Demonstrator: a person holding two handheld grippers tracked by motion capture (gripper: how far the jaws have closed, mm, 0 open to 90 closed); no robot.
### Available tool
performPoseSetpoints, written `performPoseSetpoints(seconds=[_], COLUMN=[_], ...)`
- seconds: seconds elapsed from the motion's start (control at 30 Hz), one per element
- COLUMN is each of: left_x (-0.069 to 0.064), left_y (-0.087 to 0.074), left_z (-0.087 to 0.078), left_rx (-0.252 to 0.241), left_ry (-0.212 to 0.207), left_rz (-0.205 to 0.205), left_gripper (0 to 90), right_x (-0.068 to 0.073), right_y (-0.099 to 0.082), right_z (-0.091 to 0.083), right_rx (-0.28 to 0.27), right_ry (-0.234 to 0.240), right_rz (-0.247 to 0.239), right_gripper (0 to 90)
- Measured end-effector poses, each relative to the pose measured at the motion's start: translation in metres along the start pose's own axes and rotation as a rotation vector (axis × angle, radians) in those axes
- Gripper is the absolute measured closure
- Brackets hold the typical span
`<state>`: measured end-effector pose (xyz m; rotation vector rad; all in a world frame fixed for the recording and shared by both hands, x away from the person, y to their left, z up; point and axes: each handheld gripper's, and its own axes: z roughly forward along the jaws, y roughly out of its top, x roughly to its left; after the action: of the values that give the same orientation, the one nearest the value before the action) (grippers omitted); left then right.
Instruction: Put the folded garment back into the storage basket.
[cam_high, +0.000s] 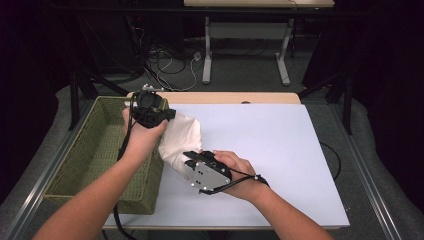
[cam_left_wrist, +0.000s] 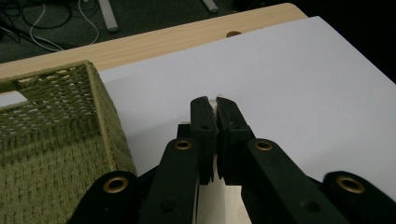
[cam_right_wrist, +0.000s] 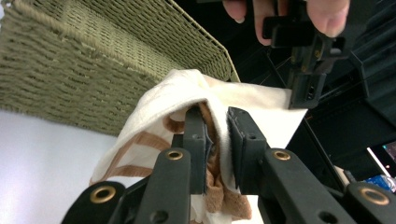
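A white cloth (cam_high: 182, 136) with tan stripes hangs bunched between my two grippers, beside the green woven basket (cam_high: 100, 202). My left gripper (cam_high: 171, 115) holds its upper edge over the basket's right rim. In the left gripper view the jaws (cam_left_wrist: 216, 109) are shut with a sliver of white cloth pinched at their tips. Lower and nearer me, my right gripper (cam_high: 188, 158) is shut on the cloth's bottom part. The right gripper view shows its jaws (cam_right_wrist: 215, 122) clamped on folds of the cloth (cam_right_wrist: 156, 105), and the left gripper (cam_right_wrist: 301, 95) gripping the far corner.
The basket (cam_left_wrist: 56, 154) stands along the left side of the white board (cam_high: 270, 150) that covers the wooden table (cam_high: 220, 97), and looks empty. Its wall (cam_right_wrist: 84, 60) is close behind the cloth. Desk legs and cables lie on the floor beyond the table.
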<state>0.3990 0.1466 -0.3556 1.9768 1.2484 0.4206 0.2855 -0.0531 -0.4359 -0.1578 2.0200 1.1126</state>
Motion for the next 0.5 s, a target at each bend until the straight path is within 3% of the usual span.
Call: performPoseSetpoints(seconds=[0.4, 0.5], left_x=[0.02, 0.028], left_y=[0.02, 0.024], left_z=[-0.006, -0.007], left_rx=[0.015, 0.019], left_ry=[0.021, 0.014], left_rz=[-0.012, -0.039], left_gripper=[86.6, 86.6], right_x=[-0.014, -0.016], right_y=[0.018, 0.023], right_z=[0.015, 0.02], right_rx=[-0.022, -0.026], right_ry=[-0.025, -0.025], right_rz=[0.008, 0.008], right_gripper=[78.2, 78.2])
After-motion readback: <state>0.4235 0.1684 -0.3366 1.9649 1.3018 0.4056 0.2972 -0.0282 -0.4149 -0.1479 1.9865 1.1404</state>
